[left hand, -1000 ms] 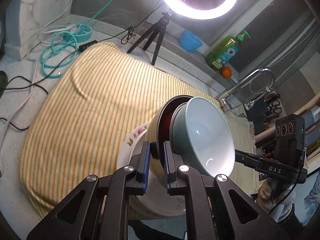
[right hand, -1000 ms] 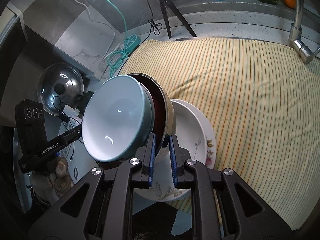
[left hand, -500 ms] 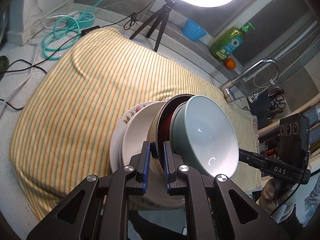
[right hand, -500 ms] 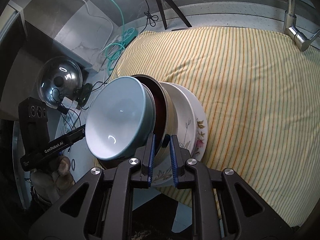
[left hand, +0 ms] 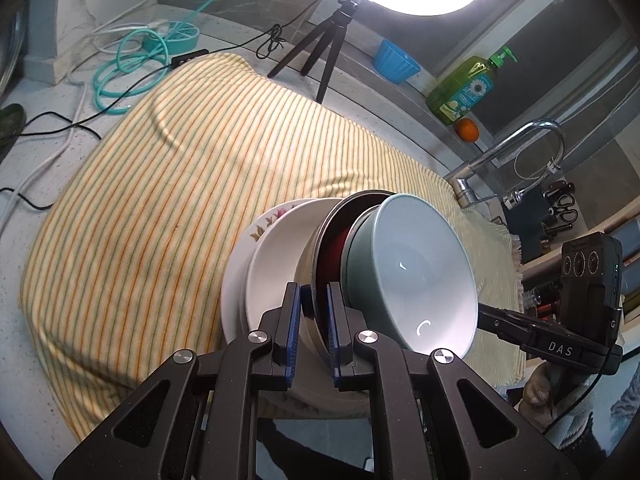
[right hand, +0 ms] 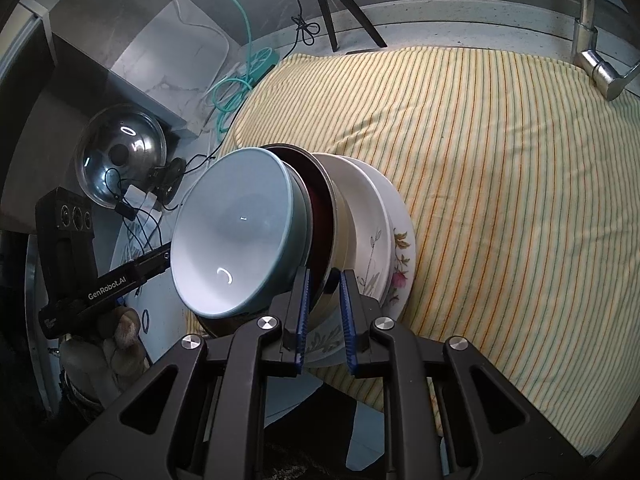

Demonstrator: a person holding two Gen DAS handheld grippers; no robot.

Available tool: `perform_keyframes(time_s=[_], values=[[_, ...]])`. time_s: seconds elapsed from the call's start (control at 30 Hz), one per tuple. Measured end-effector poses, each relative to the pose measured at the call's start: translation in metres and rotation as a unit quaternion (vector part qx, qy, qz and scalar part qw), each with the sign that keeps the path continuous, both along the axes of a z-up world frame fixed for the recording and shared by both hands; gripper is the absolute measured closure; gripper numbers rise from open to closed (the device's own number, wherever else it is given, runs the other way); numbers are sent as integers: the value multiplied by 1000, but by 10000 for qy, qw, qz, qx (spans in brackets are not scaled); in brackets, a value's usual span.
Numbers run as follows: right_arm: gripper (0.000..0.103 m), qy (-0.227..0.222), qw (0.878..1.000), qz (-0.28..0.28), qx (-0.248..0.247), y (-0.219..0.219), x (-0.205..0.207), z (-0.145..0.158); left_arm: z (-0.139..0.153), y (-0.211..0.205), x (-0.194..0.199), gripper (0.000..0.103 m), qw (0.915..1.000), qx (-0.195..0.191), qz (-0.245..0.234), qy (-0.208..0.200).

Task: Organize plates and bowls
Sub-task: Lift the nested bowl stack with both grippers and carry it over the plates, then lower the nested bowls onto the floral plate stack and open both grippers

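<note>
A pale blue bowl (left hand: 412, 276) (right hand: 236, 232) sits nested in a steel bowl with a dark red inside (left hand: 332, 240) (right hand: 320, 208). My left gripper (left hand: 312, 304) is shut on the steel bowl's rim on one side. On the opposite side, my right gripper (right hand: 324, 292) is shut on the same rim. Under the bowls lie a white plate (left hand: 276, 268) (right hand: 356, 208) and a floral plate (left hand: 260, 232) (right hand: 400, 248), on the striped cloth (left hand: 180, 200) near its front edge. The steel bowl looks set into the white plate; the contact is hidden.
At the back stand a ring light on a tripod (left hand: 320, 52), a blue cup (left hand: 396, 64), a green soap bottle (left hand: 464, 88) and an orange (left hand: 468, 130). A tap (left hand: 520, 140) rises at the right. Teal hose (left hand: 128, 68) and cables lie left; a steel lid (right hand: 120, 152) leans there.
The two nested bowls, held by both grippers, have come down closer to the plates; the plates now sit right against the steel bowl. Both grips are unchanged.
</note>
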State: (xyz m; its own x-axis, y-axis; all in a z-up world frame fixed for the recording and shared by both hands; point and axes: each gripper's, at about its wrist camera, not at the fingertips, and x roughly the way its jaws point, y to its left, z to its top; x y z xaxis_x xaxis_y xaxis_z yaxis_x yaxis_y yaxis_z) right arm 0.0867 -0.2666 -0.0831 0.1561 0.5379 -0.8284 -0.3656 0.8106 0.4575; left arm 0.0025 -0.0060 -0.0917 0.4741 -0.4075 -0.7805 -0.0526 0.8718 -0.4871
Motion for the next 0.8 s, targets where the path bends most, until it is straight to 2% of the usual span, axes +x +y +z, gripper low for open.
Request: perform_keyframes(time_s=[0.3, 0.5, 0.63, 0.8], values=[[85, -66, 9995, 301, 53, 0, 3, 1, -1, -3, -7, 94, 9996, 65, 266, -52], [81, -389, 9983, 424, -5, -2, 2, 13, 3, -6, -12, 89, 9987, 292, 391, -128], [57, -744, 9961, 457, -122, -6, -2, 27, 8, -5, -19, 78, 9974, 455, 508, -217], [50, -1102, 9925, 402, -333, -15, -10, 40, 20, -10, -30, 78, 9953, 730, 528, -364]])
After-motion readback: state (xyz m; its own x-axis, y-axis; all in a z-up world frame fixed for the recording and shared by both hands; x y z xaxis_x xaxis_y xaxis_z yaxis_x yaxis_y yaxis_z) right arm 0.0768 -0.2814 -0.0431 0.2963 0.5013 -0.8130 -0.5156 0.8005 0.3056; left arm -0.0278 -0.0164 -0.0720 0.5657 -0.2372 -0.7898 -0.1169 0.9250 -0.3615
